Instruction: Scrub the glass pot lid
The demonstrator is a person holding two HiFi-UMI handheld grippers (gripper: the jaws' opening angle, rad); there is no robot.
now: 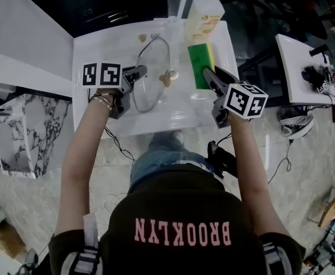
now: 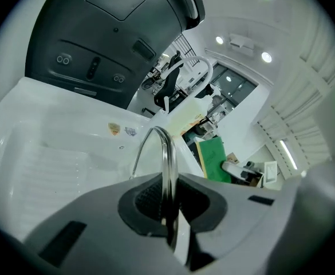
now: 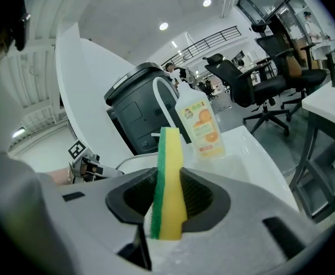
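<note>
A person is standing over a white sink (image 1: 98,44), working a handheld tool in each hand. The left tool (image 1: 137,72) is clenching the metal rim of the glass pot lid (image 1: 153,76). It is holding the lid on edge and tilted above the basin, at about 11 o'clock from the person. In the left gripper view, the rim of the lid (image 2: 166,153) is running straight up between the two padded jaws of the left tool (image 2: 168,211). The right tool (image 1: 208,76) is gripping a green and yellow sponge (image 1: 200,62) at about 1 o'clock. The sponge is sitting near the lid but is not touching it. In the right gripper view, the sponge (image 3: 170,176) is standing upright, squeezed between the jaws of the right tool (image 3: 168,211). A soap bottle (image 1: 204,16) is standing at the back edge of the sink, beyond the sponge at about 1 o'clock. The lid's knob (image 1: 167,78) is pointing toward the sponge side. The lid is probably stiff, fairly heavy for its size, breakable, and slippery once it is wet or soapy. The rim grip is looking like the sensible hold, since the metal band gives the pads something firm to bite on. Scrubbing pressure is likely to twist the lid in the jaws, so gentle strokes close to the held edge seem safest.
</note>
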